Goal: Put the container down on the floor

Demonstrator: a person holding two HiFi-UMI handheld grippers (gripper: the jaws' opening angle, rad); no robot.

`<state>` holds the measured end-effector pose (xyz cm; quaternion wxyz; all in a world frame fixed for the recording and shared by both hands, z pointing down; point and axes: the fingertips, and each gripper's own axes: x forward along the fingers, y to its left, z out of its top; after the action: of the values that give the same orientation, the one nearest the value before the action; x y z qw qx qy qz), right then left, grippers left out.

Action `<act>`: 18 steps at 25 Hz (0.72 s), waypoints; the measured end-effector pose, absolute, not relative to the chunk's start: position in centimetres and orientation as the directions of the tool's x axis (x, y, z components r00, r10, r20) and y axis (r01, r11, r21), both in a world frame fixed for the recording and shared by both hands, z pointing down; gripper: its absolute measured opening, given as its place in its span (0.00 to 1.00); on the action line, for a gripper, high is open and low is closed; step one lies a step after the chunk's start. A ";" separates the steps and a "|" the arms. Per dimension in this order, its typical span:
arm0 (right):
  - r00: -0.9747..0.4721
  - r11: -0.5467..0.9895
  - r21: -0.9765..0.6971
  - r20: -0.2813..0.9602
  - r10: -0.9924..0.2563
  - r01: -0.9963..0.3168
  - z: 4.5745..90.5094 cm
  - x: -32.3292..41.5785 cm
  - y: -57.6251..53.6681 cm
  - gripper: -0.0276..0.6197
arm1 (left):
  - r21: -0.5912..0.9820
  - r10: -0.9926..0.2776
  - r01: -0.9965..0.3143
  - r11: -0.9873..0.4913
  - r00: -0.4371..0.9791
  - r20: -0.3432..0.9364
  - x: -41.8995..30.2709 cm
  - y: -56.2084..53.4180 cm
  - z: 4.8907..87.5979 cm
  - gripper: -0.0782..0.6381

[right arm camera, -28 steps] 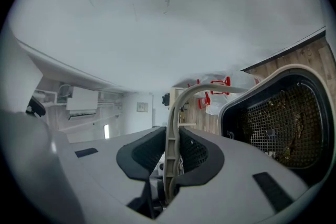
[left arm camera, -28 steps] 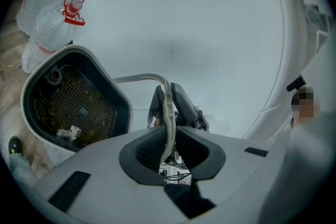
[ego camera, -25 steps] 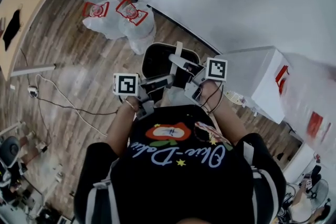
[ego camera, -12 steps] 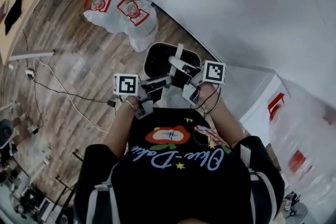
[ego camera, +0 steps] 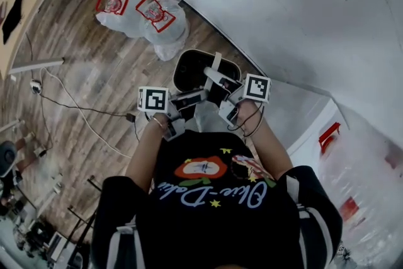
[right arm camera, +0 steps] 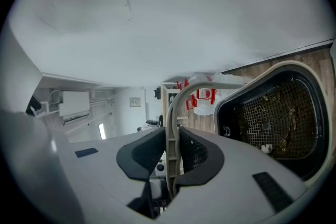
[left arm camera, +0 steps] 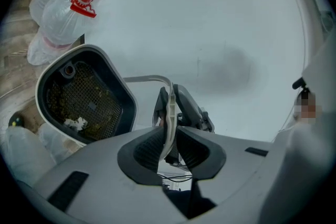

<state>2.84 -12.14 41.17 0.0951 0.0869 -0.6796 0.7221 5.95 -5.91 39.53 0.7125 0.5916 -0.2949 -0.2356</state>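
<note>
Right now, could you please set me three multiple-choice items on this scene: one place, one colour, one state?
1. Where do the plastic bags lie? A on a shelf; B on the floor by the wall; C on a chair.
2. What colour is the container inside? A red; B yellow; C black.
3. The left gripper and right gripper are: A both shut on the handle; B both open; C one open.
B: they rest at the wall's foot. C: its inside is dark. A: each one clamps the pale handle.

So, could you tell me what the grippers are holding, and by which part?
The container, by its thin handle: the left gripper and right gripper are both shut on it.
</note>
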 end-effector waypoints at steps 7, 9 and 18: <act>-0.953 -0.075 -0.950 0.303 -0.002 -0.302 44.1 2.6 -14.1 0.14 | 0.981 -0.635 -0.094 0.170 0.751 0.182 4.9 -7.8 43.1 0.19; -0.948 -0.082 -0.945 0.319 -0.002 -0.317 46.7 2.3 -15.1 0.14 | 0.981 -0.616 -0.111 0.162 0.765 0.188 4.4 -8.9 45.5 0.19; -0.928 -0.072 -0.927 0.371 -0.015 -0.369 55.4 1.4 -18.3 0.14 | 0.982 -0.587 -0.083 0.171 0.792 0.169 3.5 -12.3 53.7 0.19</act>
<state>1.38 -18.32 55.40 0.1232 0.1436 -0.6700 0.7178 3.47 -12.27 53.71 0.7157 0.6194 -0.2704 -0.1761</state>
